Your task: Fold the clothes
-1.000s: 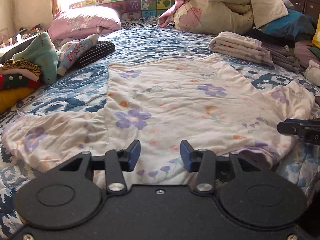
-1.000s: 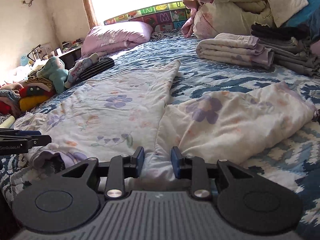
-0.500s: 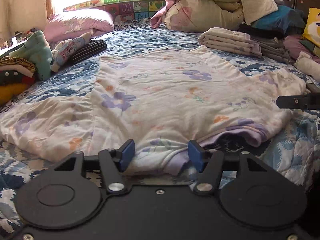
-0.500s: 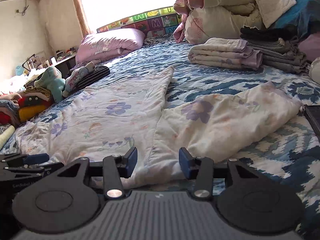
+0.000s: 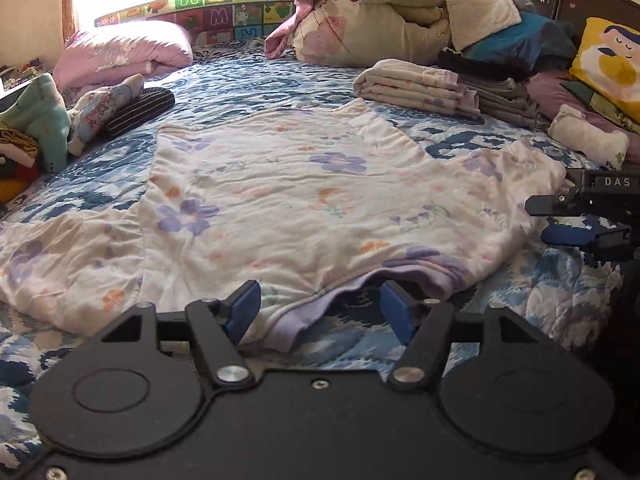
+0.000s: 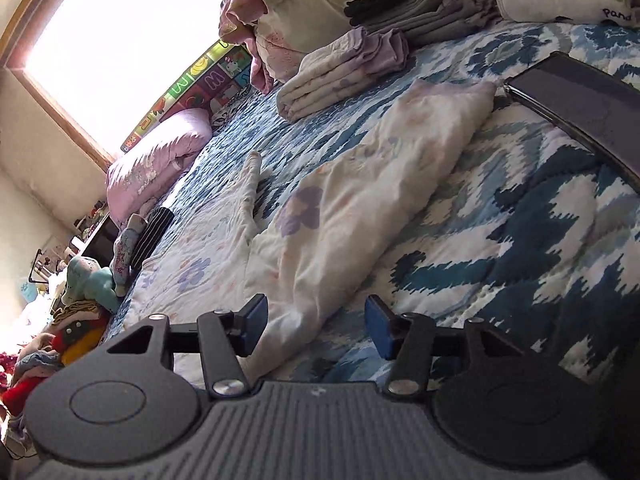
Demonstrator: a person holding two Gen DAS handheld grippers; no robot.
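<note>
A white floral long-sleeved top (image 5: 288, 200) lies spread flat on the blue patterned bed, with its lilac collar (image 5: 416, 270) nearest me. My left gripper (image 5: 320, 312) is open and empty, just off the collar edge. My right gripper (image 6: 316, 326) is open and empty, tilted sideways, at the near end of the top's right sleeve (image 6: 360, 204). The right gripper also shows at the right edge of the left wrist view (image 5: 592, 216).
A folded floral garment (image 5: 416, 88) and grey folded clothes (image 5: 508, 96) lie at the back right. A bundled quilt (image 5: 392, 16) and a pink pillow (image 5: 124, 52) lie at the back. A heap of clothes (image 5: 36, 132) is at the left. A dark phone (image 6: 580, 100) lies beside the sleeve.
Both grippers opened wider and drew back from the top. The right gripper rolled sideways near the sleeve. The top stayed flat.
</note>
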